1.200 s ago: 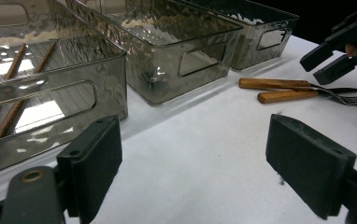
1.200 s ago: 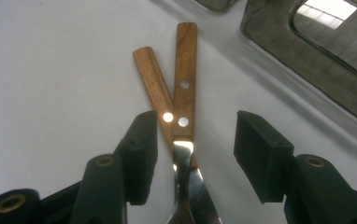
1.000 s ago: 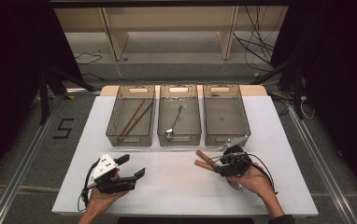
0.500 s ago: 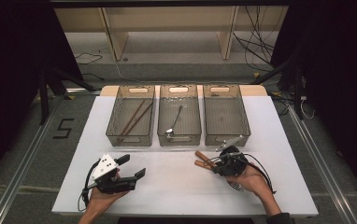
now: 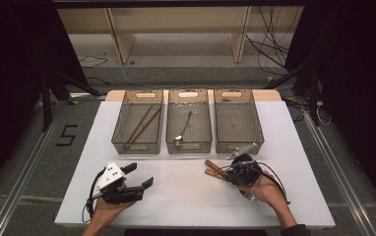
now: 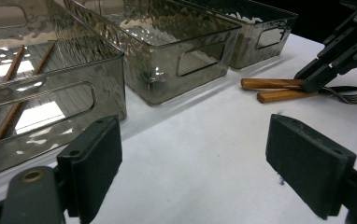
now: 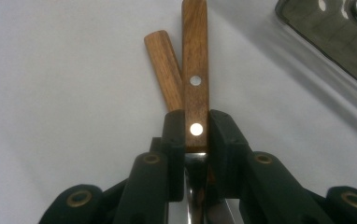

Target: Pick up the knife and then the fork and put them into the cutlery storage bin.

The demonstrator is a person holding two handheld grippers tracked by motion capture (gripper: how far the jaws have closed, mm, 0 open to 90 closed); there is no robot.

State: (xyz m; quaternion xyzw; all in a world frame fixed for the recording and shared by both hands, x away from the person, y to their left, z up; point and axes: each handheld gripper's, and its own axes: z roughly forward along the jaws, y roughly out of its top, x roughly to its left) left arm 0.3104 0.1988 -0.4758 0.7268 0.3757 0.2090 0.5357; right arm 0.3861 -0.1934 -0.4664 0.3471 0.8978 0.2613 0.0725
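Right gripper (image 7: 196,133), lower centre, just closed onto wood-handled utensil (image 7: 195,70) at lower rivet; stiff, light, slick metal end, so handle grip suits

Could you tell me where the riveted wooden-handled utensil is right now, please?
In the high view it lies at the table's right, just before the right-hand bin, clamped in the right hand-held gripper, with the riveted wooden-handled utensil beside a second wooden handle.

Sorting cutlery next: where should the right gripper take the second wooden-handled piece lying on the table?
Grip the second handle mid-length, from above, fingers across its narrow width. It lies flat and angled against the riveted handle now clamped in the right gripper, so its free outer end is clearest.
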